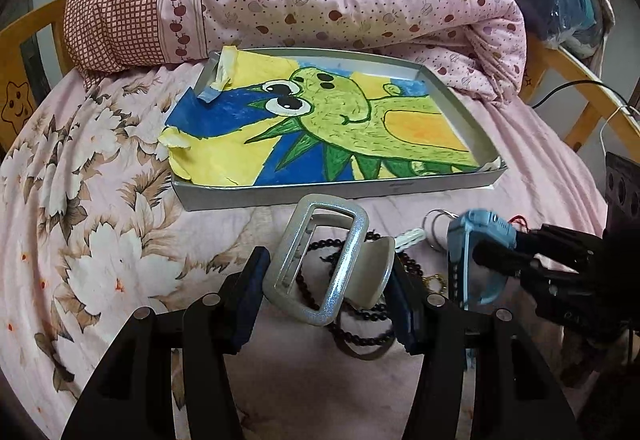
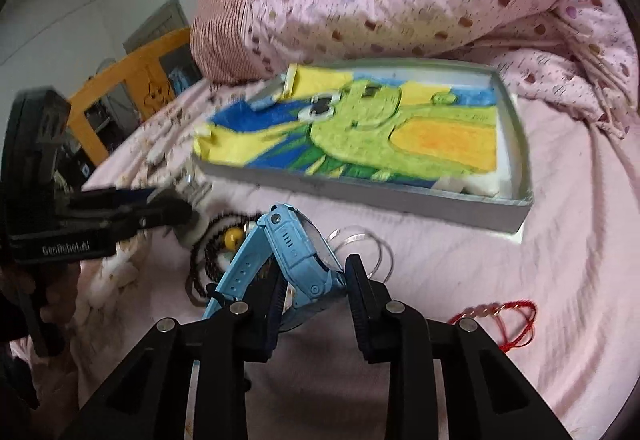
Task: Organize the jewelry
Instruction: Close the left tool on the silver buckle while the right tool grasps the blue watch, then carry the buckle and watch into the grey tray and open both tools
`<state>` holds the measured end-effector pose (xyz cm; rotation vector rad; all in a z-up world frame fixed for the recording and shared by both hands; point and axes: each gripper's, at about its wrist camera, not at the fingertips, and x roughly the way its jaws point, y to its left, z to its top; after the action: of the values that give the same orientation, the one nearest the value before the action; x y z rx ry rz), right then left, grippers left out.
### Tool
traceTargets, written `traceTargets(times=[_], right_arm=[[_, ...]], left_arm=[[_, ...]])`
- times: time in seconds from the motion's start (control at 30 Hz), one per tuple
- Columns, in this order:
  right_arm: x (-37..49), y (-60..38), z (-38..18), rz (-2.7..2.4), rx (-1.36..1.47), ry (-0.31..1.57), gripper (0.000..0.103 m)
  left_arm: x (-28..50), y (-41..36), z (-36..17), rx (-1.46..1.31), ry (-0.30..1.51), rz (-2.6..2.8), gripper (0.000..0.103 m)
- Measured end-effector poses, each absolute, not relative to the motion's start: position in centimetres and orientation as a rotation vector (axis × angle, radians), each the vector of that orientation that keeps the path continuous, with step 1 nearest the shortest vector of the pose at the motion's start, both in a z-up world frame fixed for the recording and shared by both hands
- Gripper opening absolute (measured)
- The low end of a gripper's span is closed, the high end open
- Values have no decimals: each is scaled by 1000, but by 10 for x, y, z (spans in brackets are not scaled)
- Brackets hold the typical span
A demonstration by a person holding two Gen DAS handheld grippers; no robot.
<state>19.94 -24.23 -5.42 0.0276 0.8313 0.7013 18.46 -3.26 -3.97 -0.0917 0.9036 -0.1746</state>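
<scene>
Hair clip (image 1: 324, 264) and watch (image 2: 288, 260) in jaws, near tray edge (image 1: 320, 191).

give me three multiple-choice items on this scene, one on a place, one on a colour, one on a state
1. Where does the red string bracelet lie?
A. in the tray
B. on the pink bedsheet, right of the right gripper
C. on the quilt

2. What colour is the watch?
A. light blue
B. black
C. red

3. What is the left gripper doing?
A. open over the tray
B. shut on the silver hair claw clip
C. shut on the beads

Key: 1 B, it lies on the bedsheet outside the tray; 2 A, strap and case are light blue; 3 B, both fingers press the silver hair claw clip.
</scene>
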Motion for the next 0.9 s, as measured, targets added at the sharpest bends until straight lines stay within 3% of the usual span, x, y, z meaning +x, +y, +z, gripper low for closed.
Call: traceTargets(times=[0.13,0.47,0.9], right_arm=[[191,-246,-34,643,-10,705,28],[205,-272,-21,493,84,611,28],[281,-286,-45,386,300,678,28]], left_arm=[[180,-33,-35,-100,891,-175,50],[185,-36,-24,-92,862,-172,50],[263,-50,-25,-166,857,-103,50]])
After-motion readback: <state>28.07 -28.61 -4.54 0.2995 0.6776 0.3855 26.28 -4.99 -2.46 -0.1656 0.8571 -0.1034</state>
